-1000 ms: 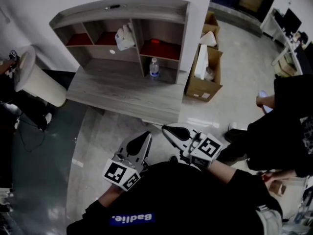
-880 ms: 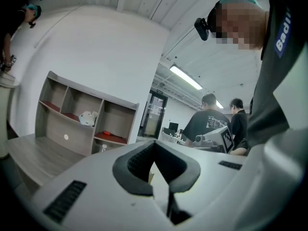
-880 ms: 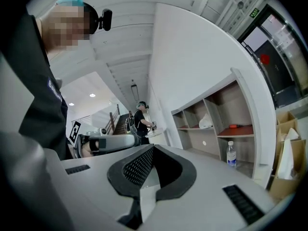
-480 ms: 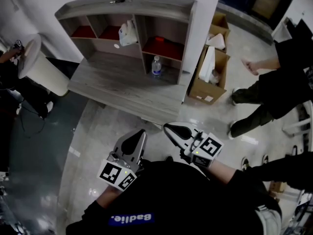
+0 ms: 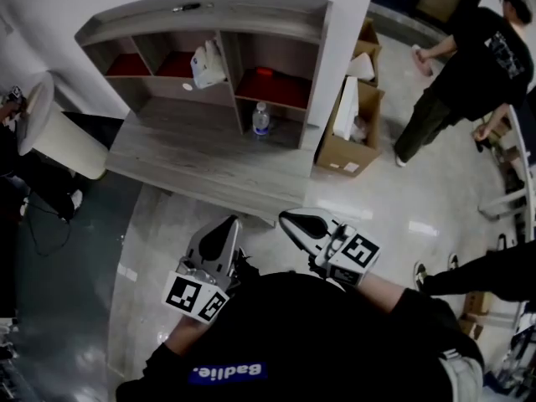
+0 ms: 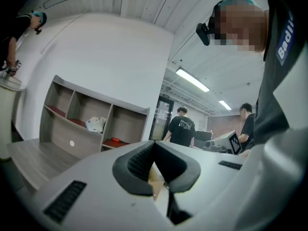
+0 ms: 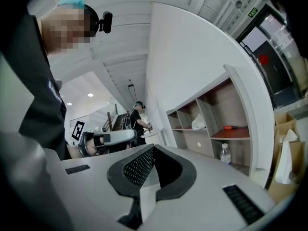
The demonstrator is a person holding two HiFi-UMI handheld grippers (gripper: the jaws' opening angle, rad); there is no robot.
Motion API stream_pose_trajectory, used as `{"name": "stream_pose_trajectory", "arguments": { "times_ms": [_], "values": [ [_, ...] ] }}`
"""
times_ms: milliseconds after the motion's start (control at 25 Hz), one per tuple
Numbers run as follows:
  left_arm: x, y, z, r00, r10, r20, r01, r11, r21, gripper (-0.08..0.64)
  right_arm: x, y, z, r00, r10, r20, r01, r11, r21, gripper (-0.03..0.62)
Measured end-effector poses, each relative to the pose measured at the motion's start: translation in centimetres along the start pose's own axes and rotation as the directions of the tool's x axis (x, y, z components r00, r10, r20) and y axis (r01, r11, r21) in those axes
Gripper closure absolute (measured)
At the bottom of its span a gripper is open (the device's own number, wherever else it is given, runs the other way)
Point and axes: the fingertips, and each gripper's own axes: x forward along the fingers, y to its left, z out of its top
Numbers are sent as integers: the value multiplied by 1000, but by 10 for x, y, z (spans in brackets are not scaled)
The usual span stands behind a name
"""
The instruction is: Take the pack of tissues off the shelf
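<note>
Pack of tissues (image 5: 208, 63), white and seemingly bagged, far off in the upper middle compartment of the shelf (image 5: 201, 11). Water bottle (image 5: 261, 119) lower right of it. Near, well apart: left gripper (image 5: 223, 227) and right gripper (image 5: 291, 220), both pressed together, empty.

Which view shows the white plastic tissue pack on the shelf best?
Head view: the white plastic tissue pack sits unobstructed in the upper middle compartment of the grey wooden shelf, so its place is plain. The left gripper view shows it side-on but small. In the right gripper view it is smaller still.
</note>
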Motion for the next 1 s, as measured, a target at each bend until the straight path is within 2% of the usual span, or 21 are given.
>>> {"name": "stream_pose_trajectory", "arguments": {
  "times_ms": [320,760,1000],
  "values": [
    [27,72,23,1000,-21,-11,22,994,107,558,59,-27,21,998,-66,14,66,998,-9,566],
    [58,158,46,996,-85,-21,87,989,121,558,136,-58,38,986,-165,24,166,986,-15,566],
    [65,187,47,990,-129,-51,135,978,158,558,161,-63,40,975,-221,39,222,975,-19,566]
  ]
}}
